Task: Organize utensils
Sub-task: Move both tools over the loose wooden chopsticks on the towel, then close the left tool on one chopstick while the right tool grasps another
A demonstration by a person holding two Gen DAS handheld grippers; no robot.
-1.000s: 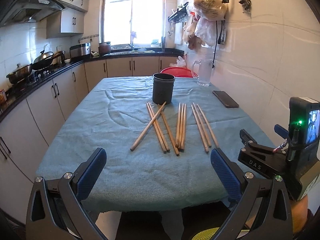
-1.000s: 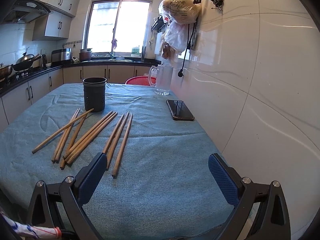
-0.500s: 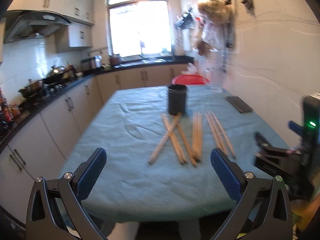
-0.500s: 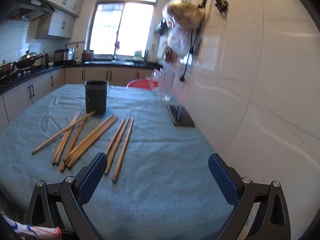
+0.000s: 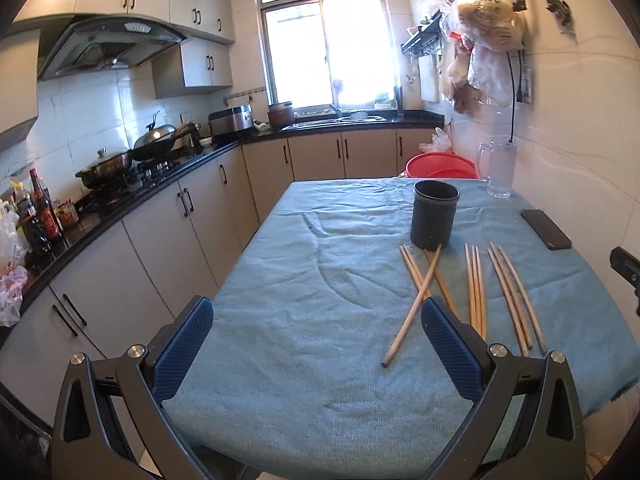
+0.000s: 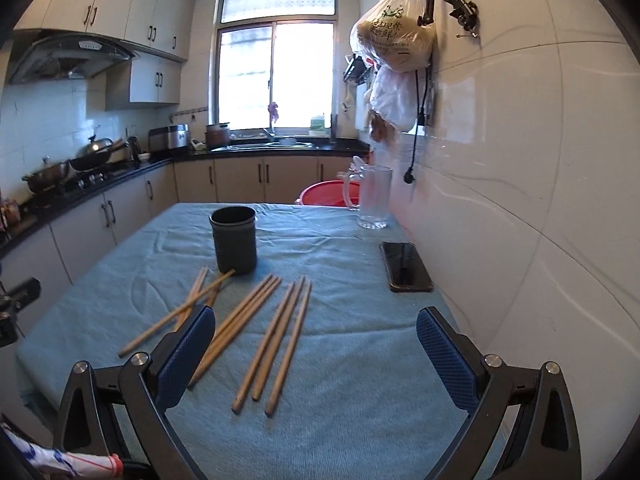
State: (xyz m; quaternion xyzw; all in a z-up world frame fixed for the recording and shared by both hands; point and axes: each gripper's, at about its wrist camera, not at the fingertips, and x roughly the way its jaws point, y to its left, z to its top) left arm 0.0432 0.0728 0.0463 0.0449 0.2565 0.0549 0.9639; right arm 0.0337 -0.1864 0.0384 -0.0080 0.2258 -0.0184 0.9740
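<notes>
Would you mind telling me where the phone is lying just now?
The phone lies flat on the blue cloth on the table's right side near the tiled wall, in front of the glass pitcher and right of the chopsticks.

Tabletop [image 5: 328, 344] w/ teal-blue cloth, fine ribbed weave. Chopsticks [image 6: 280, 336] pale tan wood, plain. Holder cup [image 6: 234, 240] matte dark grey-black. Phone [image 6: 405, 266] glossy black. Jug [image 6: 374, 196] clear glass. Basin [image 5: 440, 164] bright red. Left gripper [image 5: 318, 350] & right gripper [image 6: 316, 356]: black frames, dark blue pads w/ dotted grid texture, silver bolts. Cabinets [image 5: 120, 280] beige, black handles; counter [image 5: 168, 184] black. Wall tiles [image 6: 520, 160] white. Sleeve [image 6: 60, 462] white w/ blue print, red cuff trim.
</notes>
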